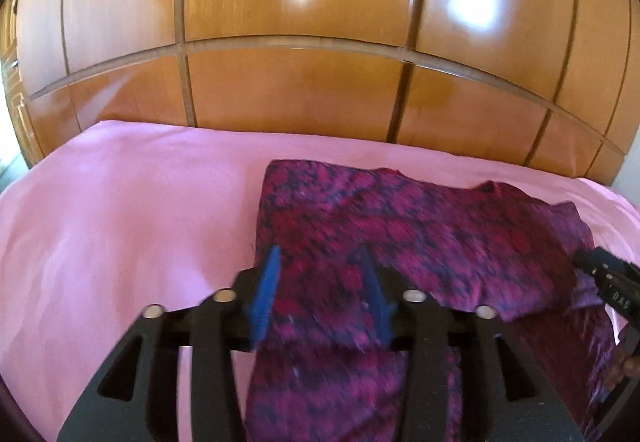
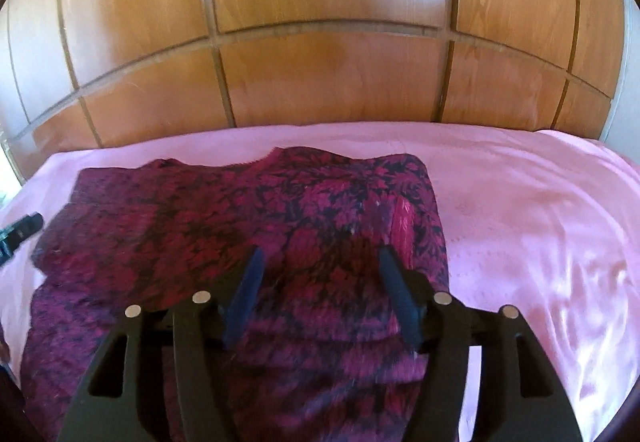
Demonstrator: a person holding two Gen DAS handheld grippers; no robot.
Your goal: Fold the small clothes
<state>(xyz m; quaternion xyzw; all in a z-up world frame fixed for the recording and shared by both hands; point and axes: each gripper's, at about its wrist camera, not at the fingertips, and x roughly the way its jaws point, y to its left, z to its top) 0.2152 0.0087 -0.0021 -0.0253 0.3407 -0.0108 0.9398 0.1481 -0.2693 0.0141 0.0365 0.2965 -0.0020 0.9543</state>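
Both grippers, left gripper [image 1: 322, 274] and right gripper [image 2: 320, 274], are hovering with jaws apart over the patterned garment [image 2: 240, 226]; a fold appears laid, so regrasping an edge comes next.

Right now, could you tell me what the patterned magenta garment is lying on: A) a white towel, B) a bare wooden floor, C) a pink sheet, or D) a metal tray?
C: the garment lies spread on a pink sheet in front of wooden panelling.

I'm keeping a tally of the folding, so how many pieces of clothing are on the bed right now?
1. A single purple patterned garment lies spread on the pink sheet, under both grippers. Another piece could lie beneath it or out of frame.
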